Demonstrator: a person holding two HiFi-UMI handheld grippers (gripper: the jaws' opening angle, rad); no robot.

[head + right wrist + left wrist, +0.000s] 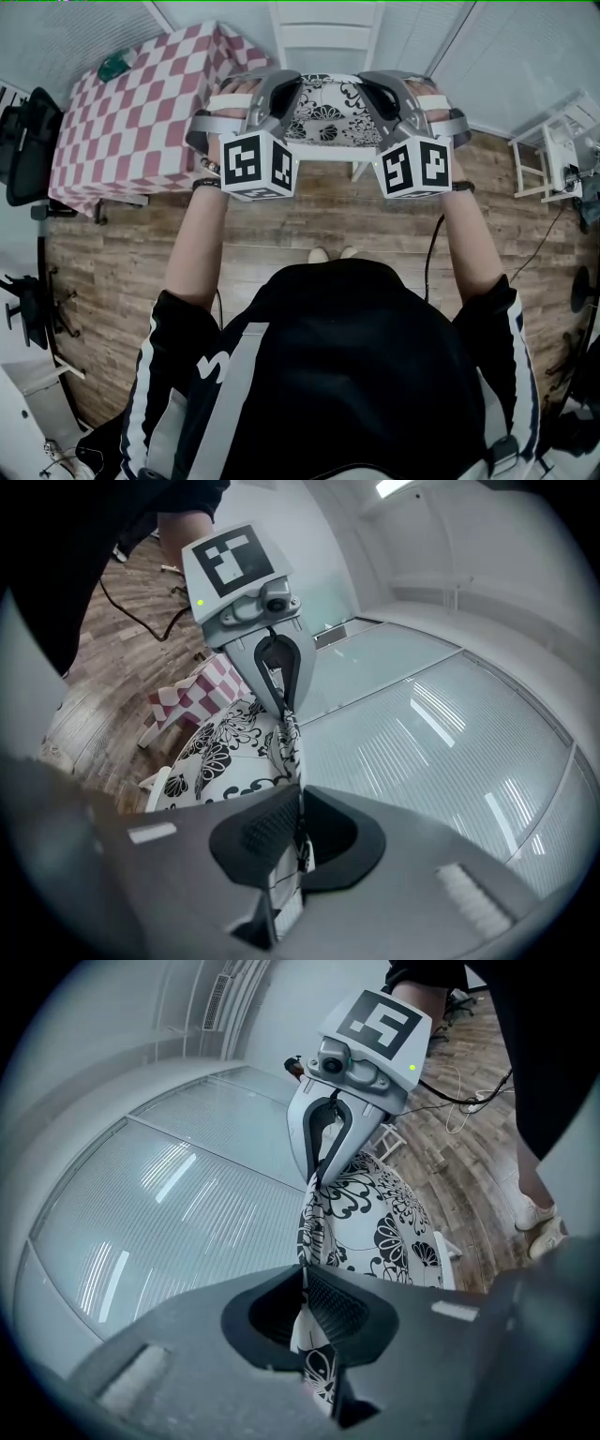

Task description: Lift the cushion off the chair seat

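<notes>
Black-&-white floral cushion [328, 111] hangs stretched btwn both grippers, in front of the person, over the white chair [323, 37]. Left gripper [305, 1302] is clamped on one edge of the cushion, fabric pinched btwn its pads; right gripper [298, 829] is clamped on the opposite edge, same way. Can't tell if cushion is fully clear of the seat. Table [141, 103] w/ red-&-white checked cloth stands left of chair, on wood floor [281, 220].
</notes>
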